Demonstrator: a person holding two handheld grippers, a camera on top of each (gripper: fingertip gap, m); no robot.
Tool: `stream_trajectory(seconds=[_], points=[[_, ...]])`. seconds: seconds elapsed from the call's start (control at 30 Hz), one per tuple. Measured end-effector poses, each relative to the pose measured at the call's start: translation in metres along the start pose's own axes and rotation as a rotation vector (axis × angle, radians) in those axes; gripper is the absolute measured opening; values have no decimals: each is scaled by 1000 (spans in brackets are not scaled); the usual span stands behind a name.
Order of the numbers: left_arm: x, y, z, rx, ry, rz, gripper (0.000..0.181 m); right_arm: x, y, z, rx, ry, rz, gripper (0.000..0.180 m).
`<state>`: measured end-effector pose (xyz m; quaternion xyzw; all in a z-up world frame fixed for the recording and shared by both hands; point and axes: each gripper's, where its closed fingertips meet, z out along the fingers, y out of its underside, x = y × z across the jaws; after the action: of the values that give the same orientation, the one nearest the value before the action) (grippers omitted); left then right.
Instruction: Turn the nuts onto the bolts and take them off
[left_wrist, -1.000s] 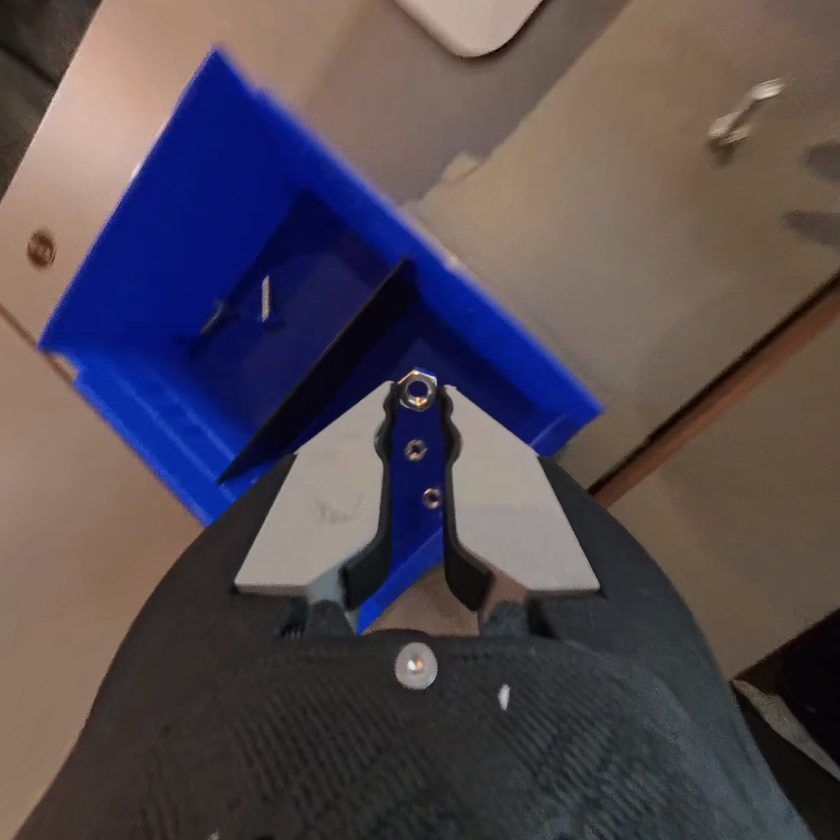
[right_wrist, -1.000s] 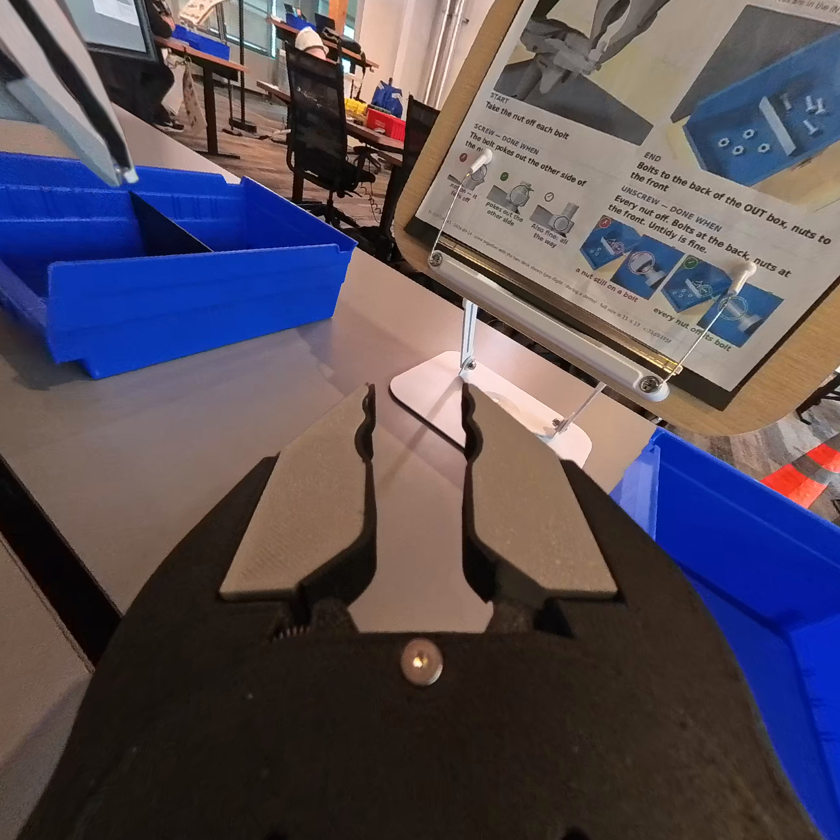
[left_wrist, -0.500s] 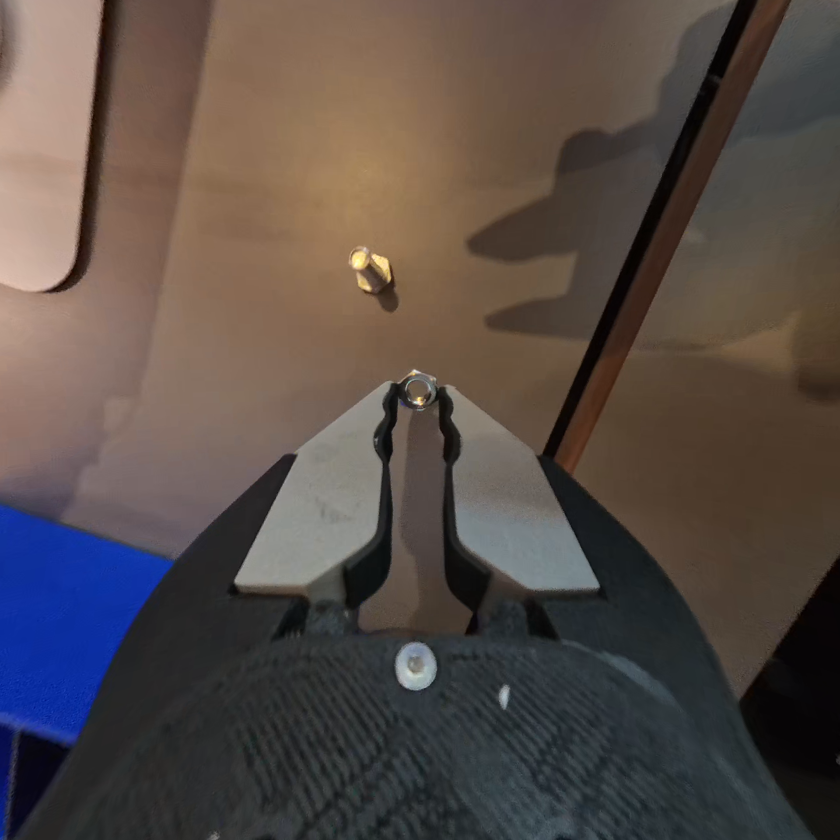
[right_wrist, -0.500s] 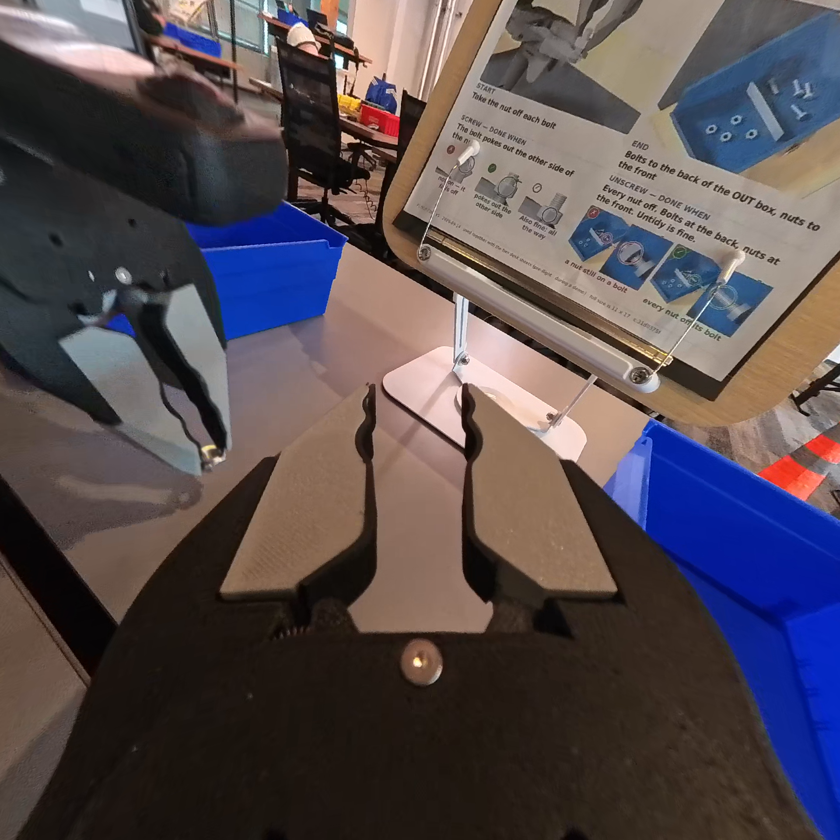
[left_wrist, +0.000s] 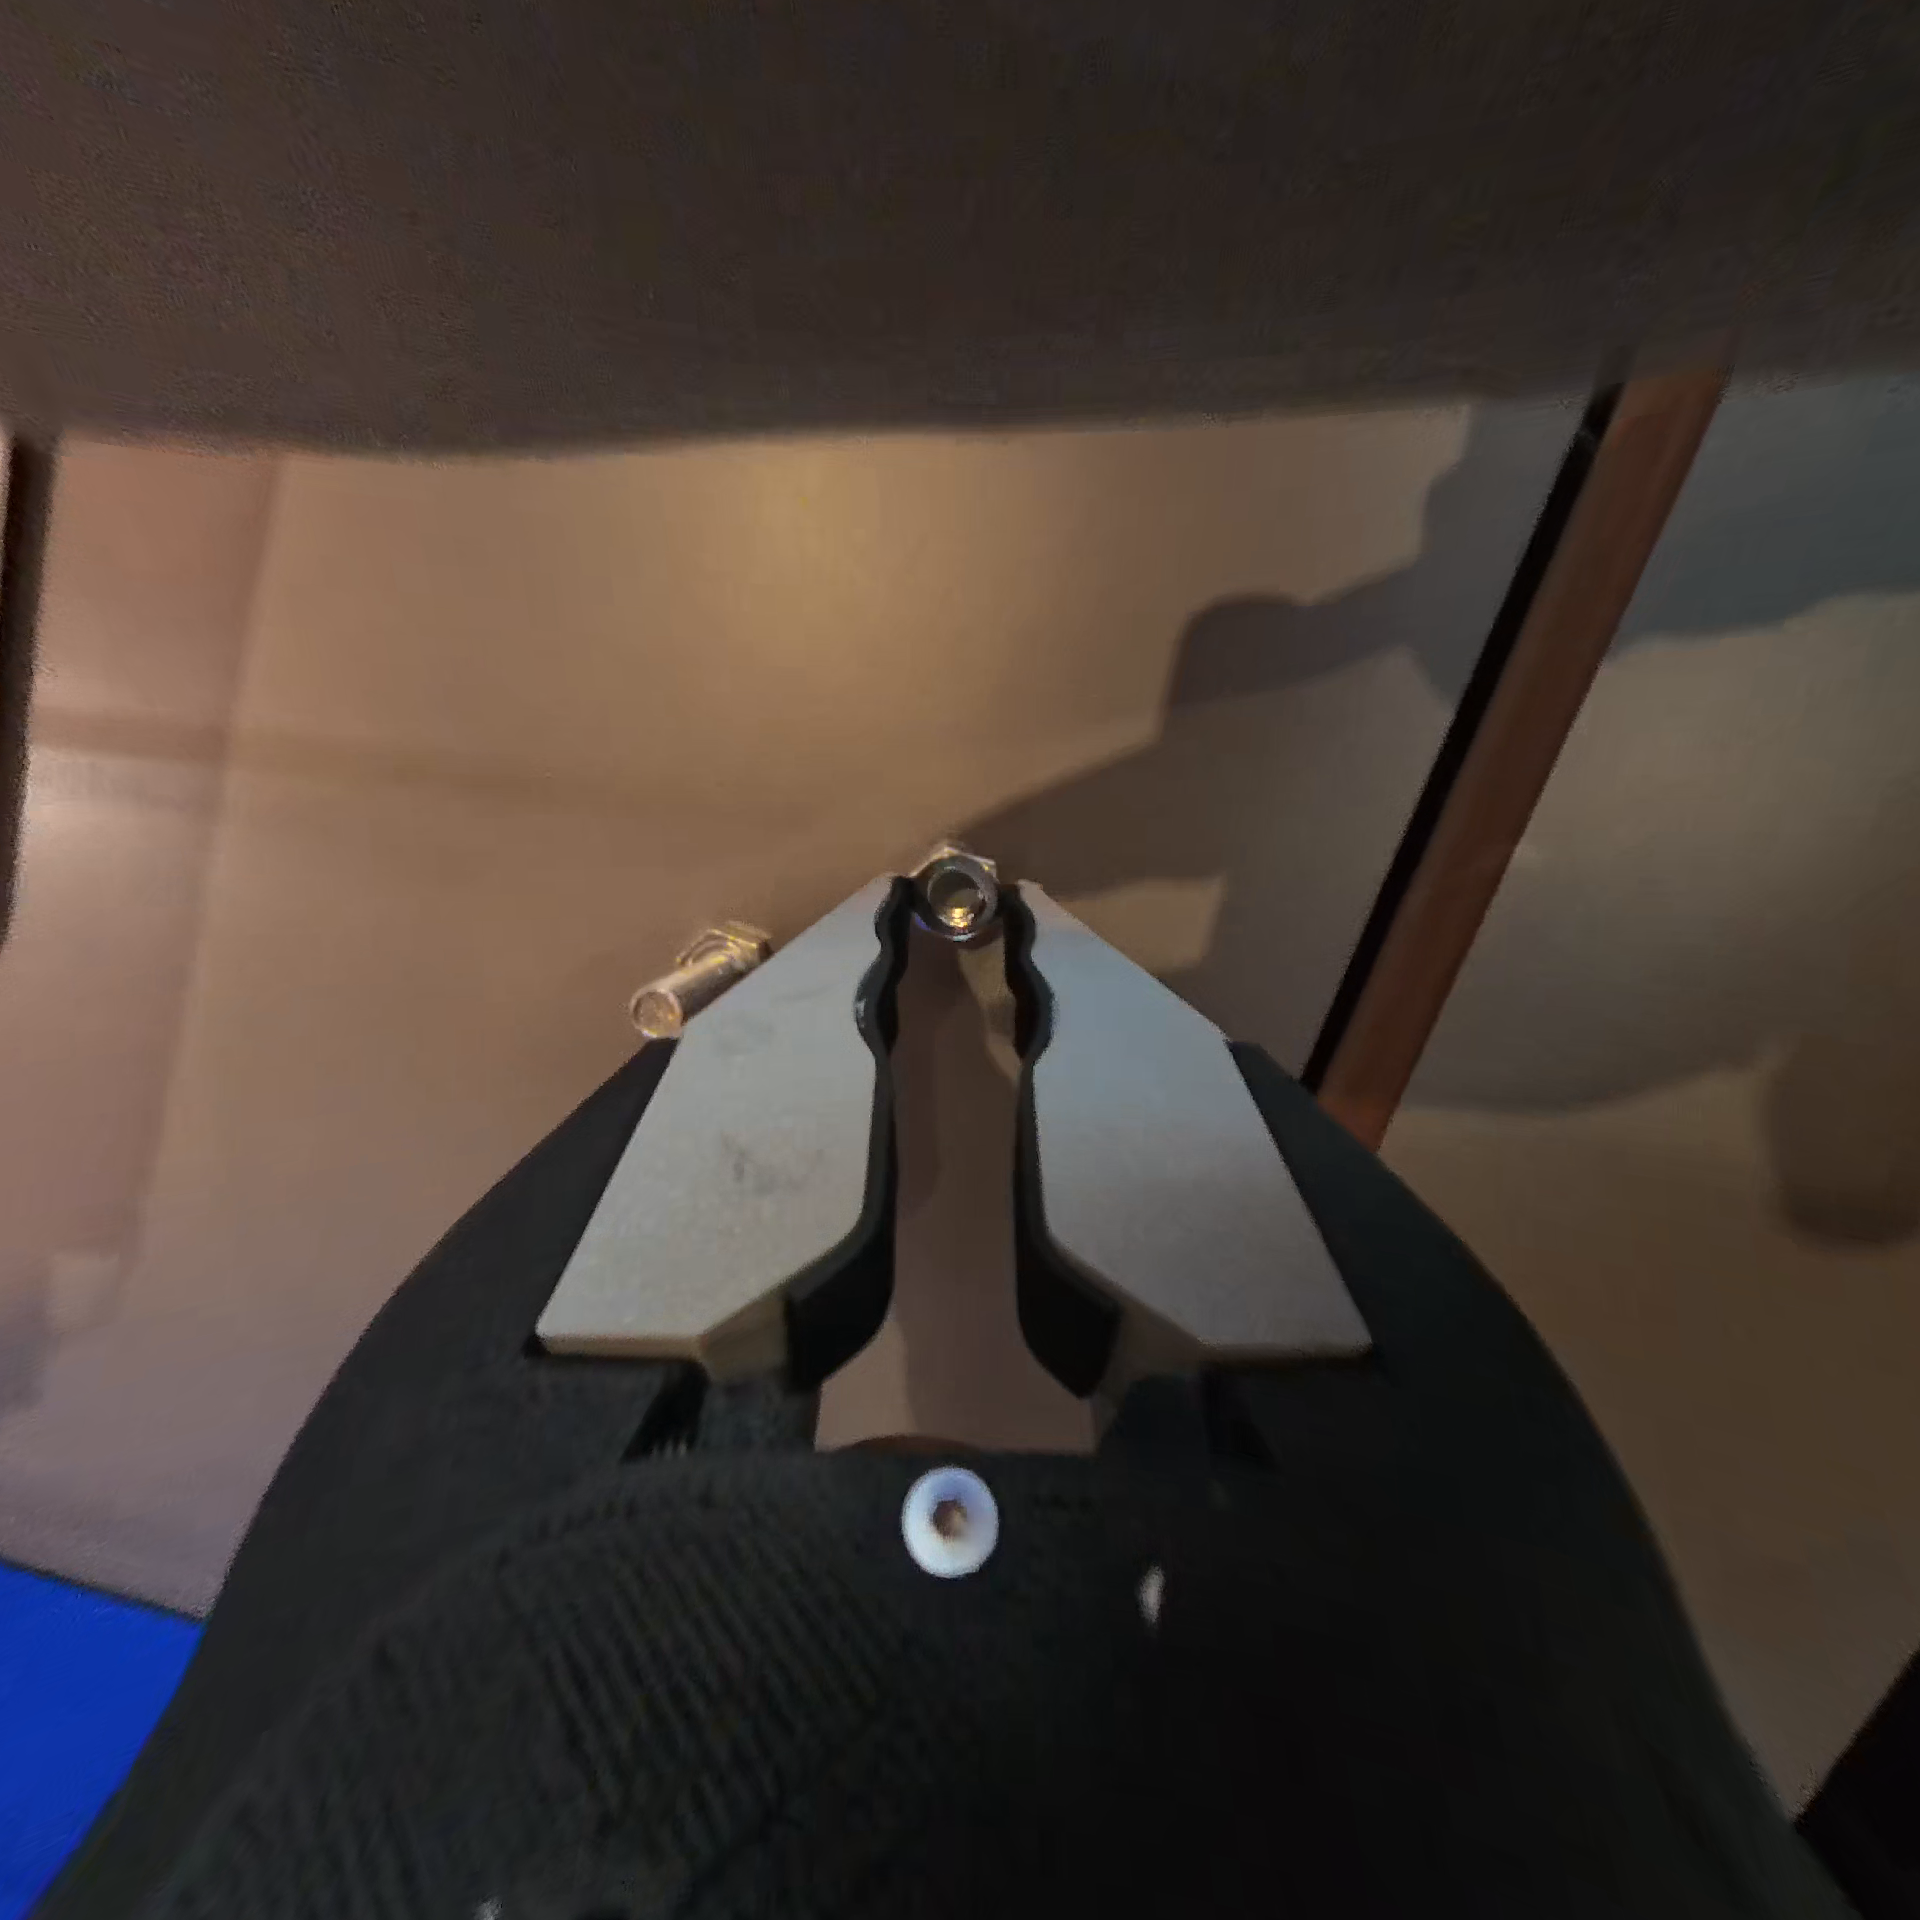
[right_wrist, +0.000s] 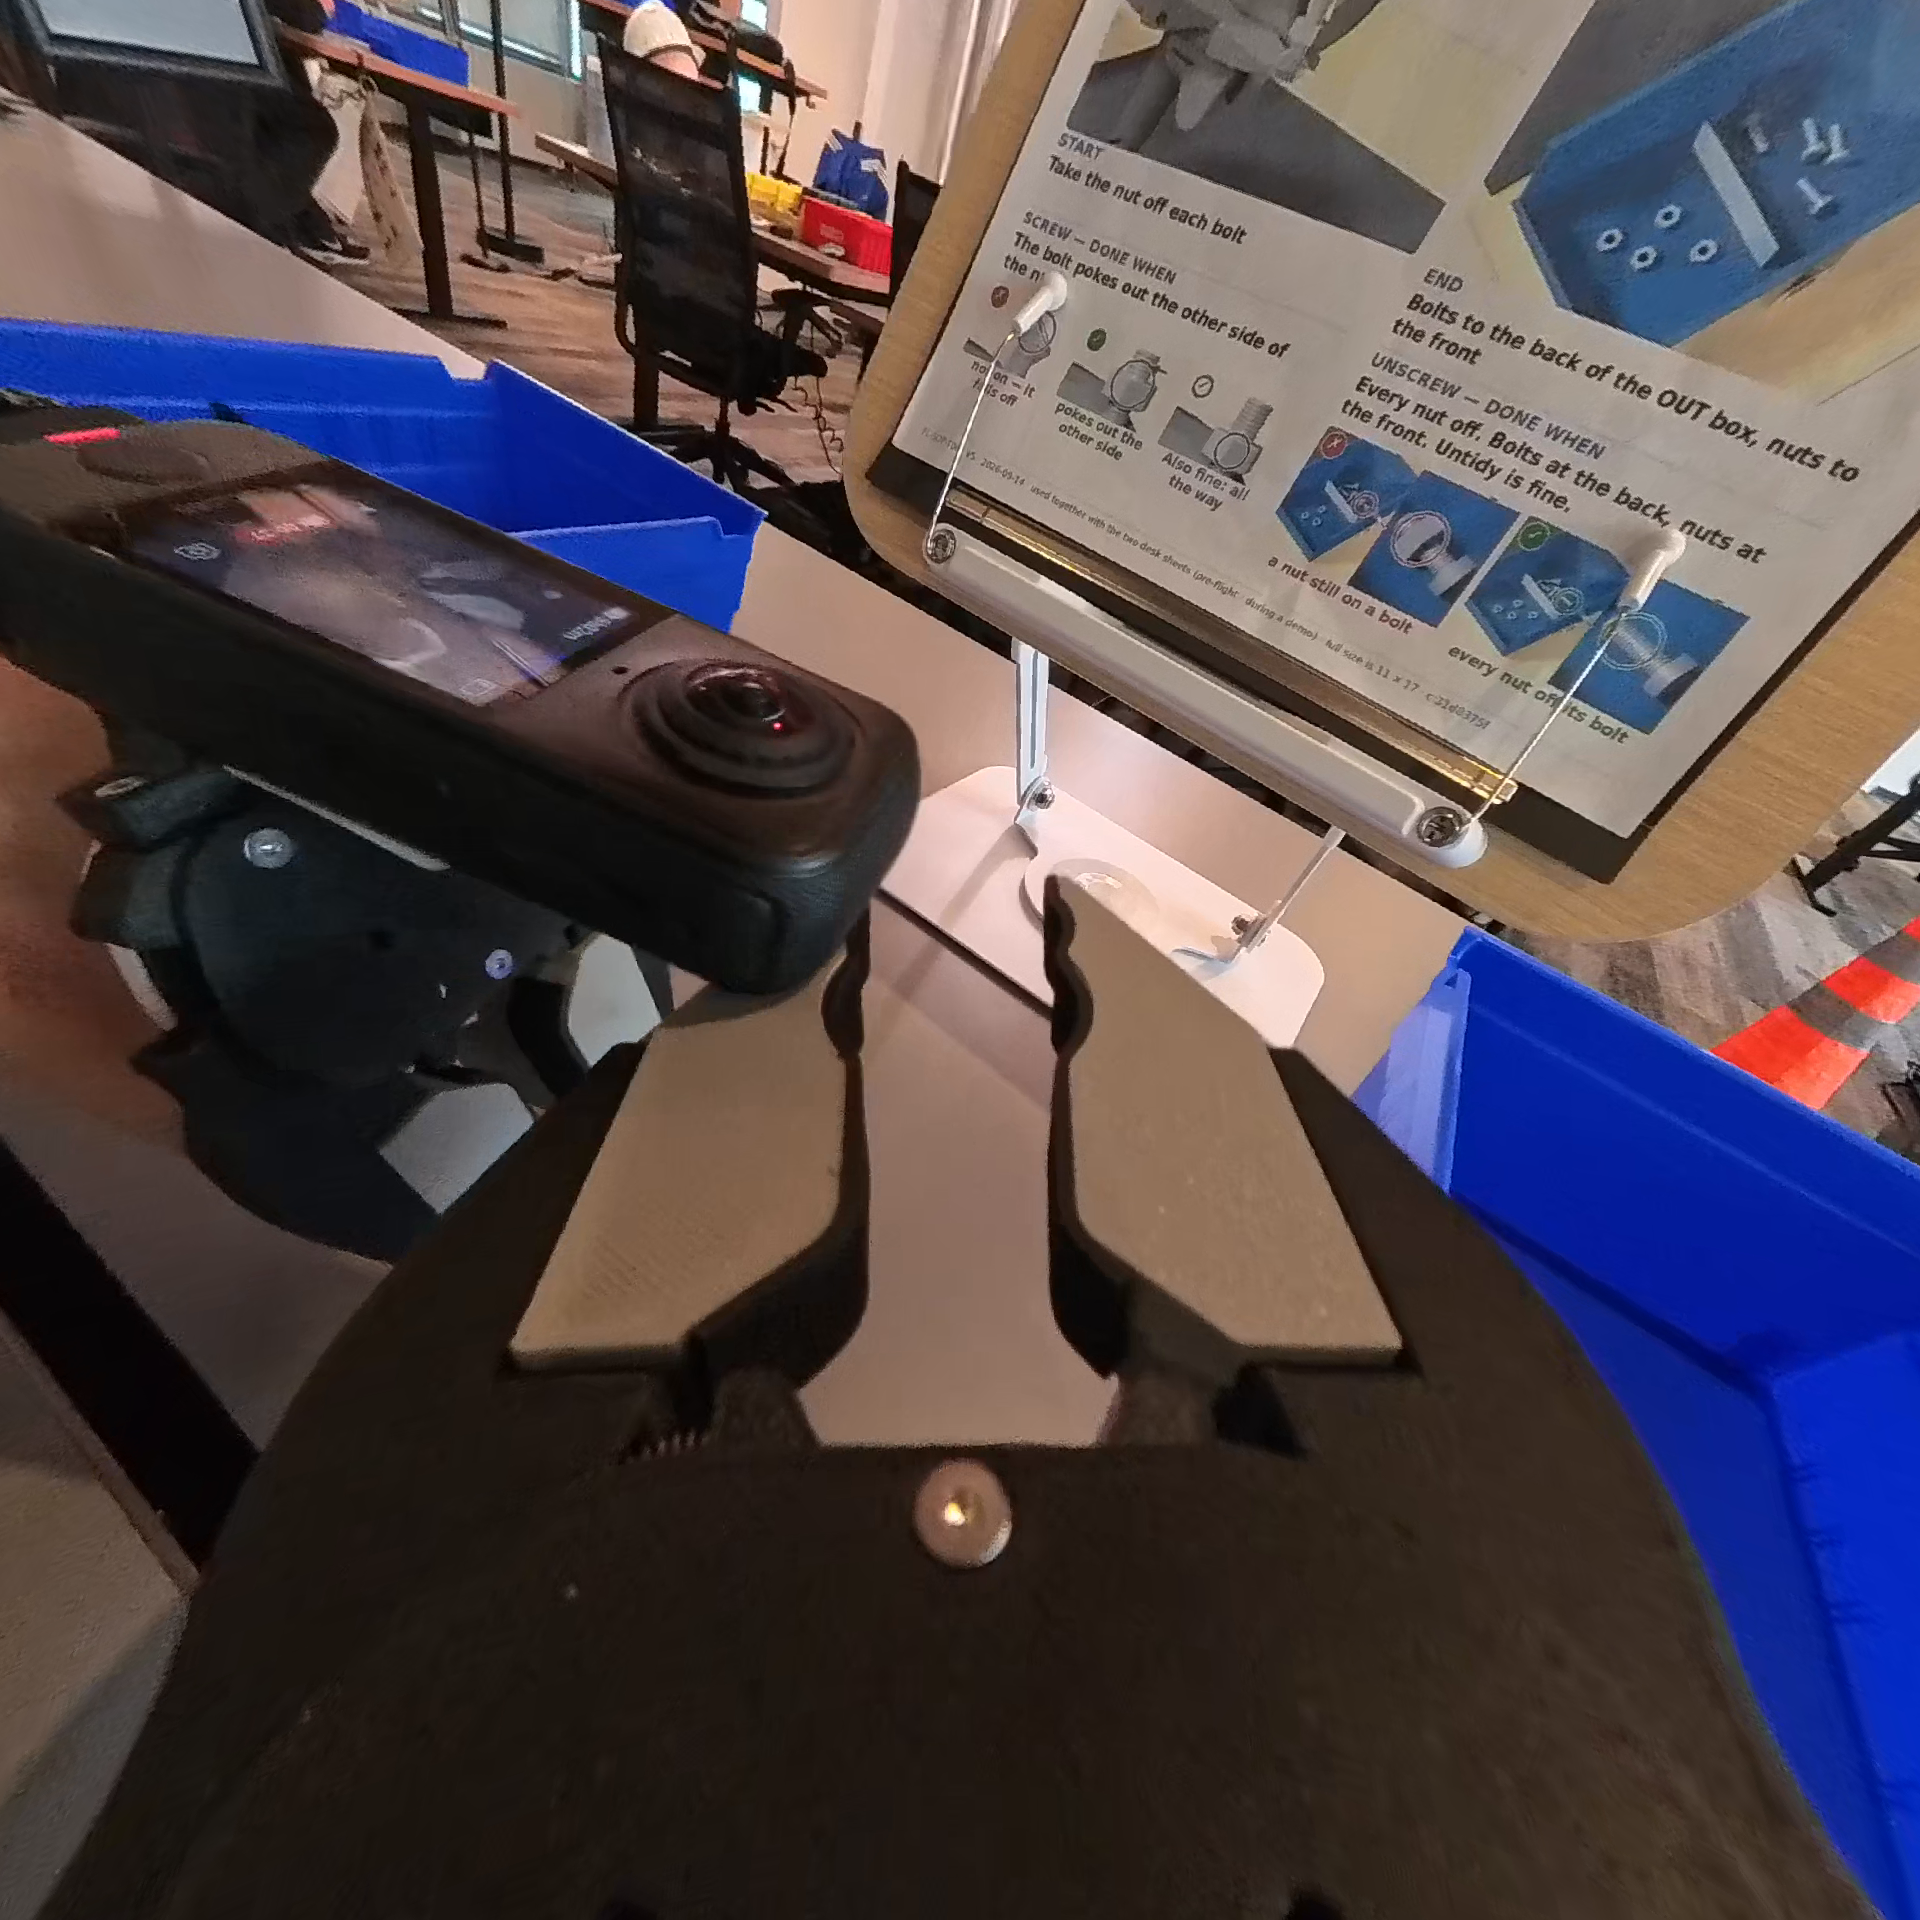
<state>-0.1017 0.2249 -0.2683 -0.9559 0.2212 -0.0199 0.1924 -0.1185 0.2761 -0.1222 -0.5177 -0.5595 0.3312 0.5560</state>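
My left gripper (left_wrist: 958, 920) is shut on a small silver hex nut (left_wrist: 957, 904) pinched at its fingertips, close above the brown table. A silver bolt (left_wrist: 694, 975) lies on the table just left of the left finger, partly hidden behind it. My right gripper (right_wrist: 954, 940) is open and empty, held above the table. The left gripper's body with its black camera (right_wrist: 499, 665) fills the left of the right wrist view and covers my right gripper's left fingertip; the nut and bolt are hidden there.
A blue bin (right_wrist: 436, 436) stands at the back left and another blue bin (right_wrist: 1704, 1205) at the right. An instruction board on a white stand (right_wrist: 1382, 416) stands behind the table's middle. A table seam (left_wrist: 1475, 821) runs to the right of the nut.
My left gripper has carried the nut away from the blue bin, across the table and down beside the bolt. In the right wrist view it came in from the left. The right gripper stayed open.
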Motion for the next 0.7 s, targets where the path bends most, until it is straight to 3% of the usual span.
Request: stream_trajectory(seconds=[0.03,0.27,0.53,0.7], points=[[0,-1,0,-3,4,-1,15,3,1,0,-2,7,7,32],[-11,0,-11,73,-15,-64,16,24,5,-4,-14,39,94,36],[-14,0,-15,102,-14,-89,35,20,8,-2,-31,25,83,36],[-21,6,-35,166,-57,-112,35,11,14,2,-70,-24,85,36]])
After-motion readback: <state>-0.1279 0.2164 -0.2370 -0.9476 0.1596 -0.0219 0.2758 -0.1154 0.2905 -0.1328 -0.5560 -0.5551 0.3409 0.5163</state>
